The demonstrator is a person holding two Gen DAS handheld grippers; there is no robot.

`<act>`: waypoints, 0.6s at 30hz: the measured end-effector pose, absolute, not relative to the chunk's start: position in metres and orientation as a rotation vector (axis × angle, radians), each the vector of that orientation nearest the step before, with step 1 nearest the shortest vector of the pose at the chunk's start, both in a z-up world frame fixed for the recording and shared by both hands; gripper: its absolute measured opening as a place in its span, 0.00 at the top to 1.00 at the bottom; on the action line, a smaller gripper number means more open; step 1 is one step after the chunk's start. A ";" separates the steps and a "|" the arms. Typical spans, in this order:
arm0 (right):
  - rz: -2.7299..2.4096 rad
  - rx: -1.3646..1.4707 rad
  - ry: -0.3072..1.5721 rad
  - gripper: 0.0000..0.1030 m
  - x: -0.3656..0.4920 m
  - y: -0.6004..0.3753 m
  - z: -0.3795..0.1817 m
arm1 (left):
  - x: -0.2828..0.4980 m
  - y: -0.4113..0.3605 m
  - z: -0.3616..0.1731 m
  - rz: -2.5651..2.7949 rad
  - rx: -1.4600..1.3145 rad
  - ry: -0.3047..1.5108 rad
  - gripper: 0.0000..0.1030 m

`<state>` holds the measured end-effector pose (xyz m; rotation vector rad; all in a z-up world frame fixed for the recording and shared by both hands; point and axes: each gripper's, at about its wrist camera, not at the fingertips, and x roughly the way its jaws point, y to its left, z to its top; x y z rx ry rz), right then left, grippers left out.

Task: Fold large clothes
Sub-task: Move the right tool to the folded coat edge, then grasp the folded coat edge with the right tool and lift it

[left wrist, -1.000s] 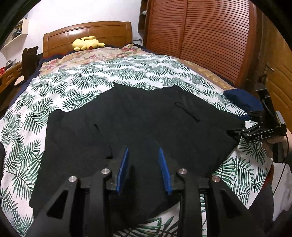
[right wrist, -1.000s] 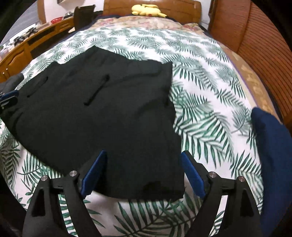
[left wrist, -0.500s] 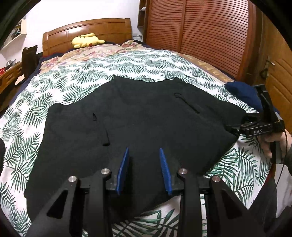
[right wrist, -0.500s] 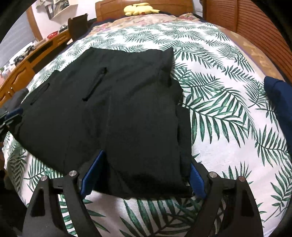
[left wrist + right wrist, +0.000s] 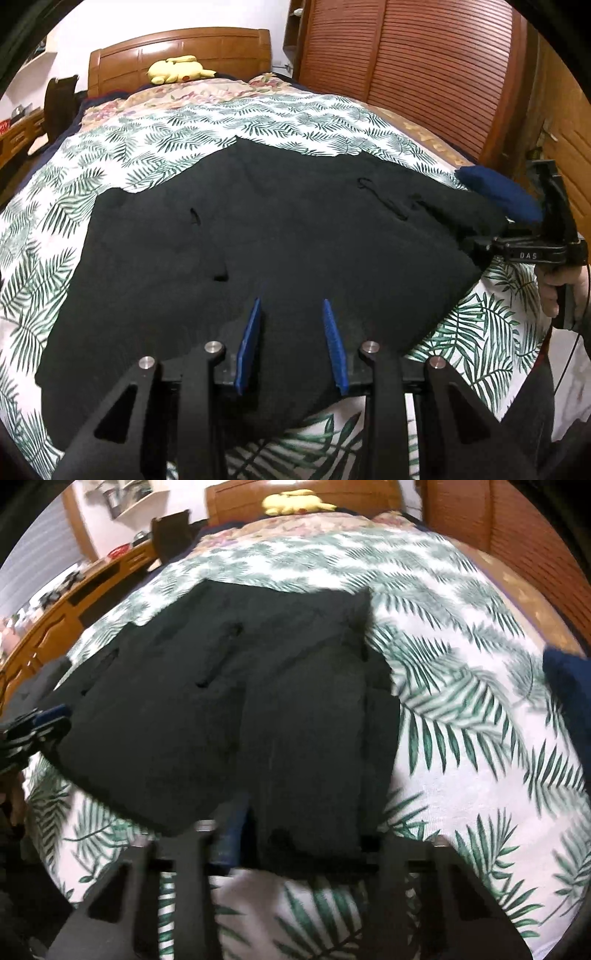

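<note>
Black garment [image 5: 258, 236] lies flat mid-bed, its near hem at the bed's [image 5: 155, 155] front edge. Left gripper [image 5: 291, 314] pinches the near hem, fabric bunched between its blue pads. Right gripper [image 5: 295, 827], blurred, is closing on the garment's right corner; cloth sits between its jaws. Bare sheet all round, widest toward the headboard. Navy cloth [image 5: 498, 188] sits just off the right corner. Yellow plush [image 5: 177, 68] far back; wardrobe [image 5: 406, 66] flanks right.
</note>
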<state>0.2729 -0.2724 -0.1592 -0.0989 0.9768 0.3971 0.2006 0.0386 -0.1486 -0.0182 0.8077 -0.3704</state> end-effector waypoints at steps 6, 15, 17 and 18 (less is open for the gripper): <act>0.400 -0.149 0.877 0.80 0.269 -0.248 -0.115 | 0.182 0.062 -0.131 -0.333 -0.046 0.756 0.68; 0.441 -0.193 0.747 0.80 0.258 -0.184 -0.059 | 0.149 0.120 -0.107 -0.276 -0.101 0.673 0.68; 0.470 -0.201 0.732 0.80 0.253 -0.167 -0.052 | 0.142 0.130 -0.105 -0.267 -0.102 0.668 0.68; 0.484 -0.210 0.724 0.80 0.250 -0.156 -0.049 | 0.138 0.137 -0.104 -0.255 -0.102 0.661 0.68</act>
